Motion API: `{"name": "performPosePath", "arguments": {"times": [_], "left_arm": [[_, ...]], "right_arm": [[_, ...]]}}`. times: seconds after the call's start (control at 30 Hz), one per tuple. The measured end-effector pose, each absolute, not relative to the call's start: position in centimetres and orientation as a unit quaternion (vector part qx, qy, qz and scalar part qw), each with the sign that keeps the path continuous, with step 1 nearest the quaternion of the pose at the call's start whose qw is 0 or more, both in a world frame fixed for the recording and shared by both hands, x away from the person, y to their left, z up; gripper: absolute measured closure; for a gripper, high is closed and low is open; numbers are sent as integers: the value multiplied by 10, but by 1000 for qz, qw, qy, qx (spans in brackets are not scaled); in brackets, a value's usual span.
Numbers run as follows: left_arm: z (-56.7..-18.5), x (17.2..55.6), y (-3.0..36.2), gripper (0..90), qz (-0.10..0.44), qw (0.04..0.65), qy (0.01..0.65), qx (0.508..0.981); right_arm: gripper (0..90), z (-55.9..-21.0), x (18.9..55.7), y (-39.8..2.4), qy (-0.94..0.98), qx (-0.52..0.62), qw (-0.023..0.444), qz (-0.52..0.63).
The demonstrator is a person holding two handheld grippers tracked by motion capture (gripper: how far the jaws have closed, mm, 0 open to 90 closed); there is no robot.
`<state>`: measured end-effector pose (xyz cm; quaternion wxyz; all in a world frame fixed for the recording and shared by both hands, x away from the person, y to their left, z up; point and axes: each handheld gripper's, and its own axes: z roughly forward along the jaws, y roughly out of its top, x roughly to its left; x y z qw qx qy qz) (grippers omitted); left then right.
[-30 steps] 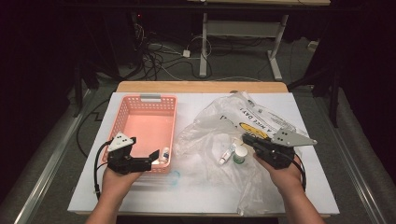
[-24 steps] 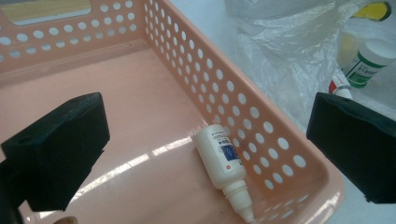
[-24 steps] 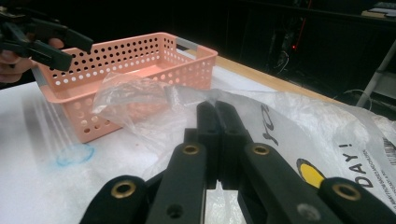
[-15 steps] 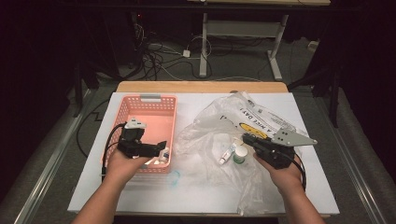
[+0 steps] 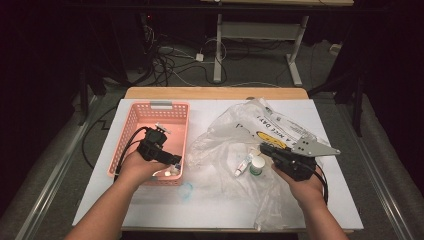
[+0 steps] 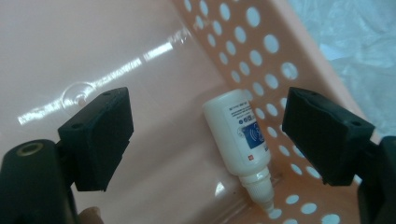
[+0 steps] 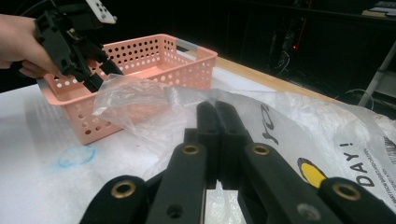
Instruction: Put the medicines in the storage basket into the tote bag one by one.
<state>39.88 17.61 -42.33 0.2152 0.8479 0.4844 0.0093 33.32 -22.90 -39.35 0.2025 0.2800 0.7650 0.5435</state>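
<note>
A small white dropper bottle point(image 6: 238, 135) lies on the floor of the pink perforated basket point(image 6: 261, 56), against its wall. In the high view the bottle point(image 5: 172, 171) rests in the basket's point(image 5: 150, 106) near right corner. My left gripper point(image 6: 210, 133) hangs over it; its jaws have just been closing but stand apart, with the bottle below and between them, untouched. The left gripper point(image 5: 172, 162) points into that corner. My right gripper point(image 5: 265, 148) is shut and rests over the clear plastic bag point(image 5: 240, 132); its jaws point(image 7: 217, 109) are pressed together.
A small tube point(image 5: 243, 164) and a white jar point(image 5: 257, 166) lie in the bag just left of the right gripper. A blue ring mark point(image 5: 186, 189) sits on the white table in front of the basket. Cables and table legs are on the floor beyond.
The left hand has moved from the basket's near edge farther over the basket, leaving the bottle lying in the corner. The right hand has stayed put.
</note>
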Motion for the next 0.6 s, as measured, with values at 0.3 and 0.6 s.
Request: {"name": "performPosePath", "arguments": {"times": [0.3, 0.6], "left_arm": [[-433, 416, 170, 298, -41, 173, 482, 858], [-440, 423, 165, 399, -66, 127, 474, 869]], "right_arm": [[900, -394, 333, -229, 765, 280, 202, 543], [900, -393, 334, -231, 763, 281, 204, 544]]}}
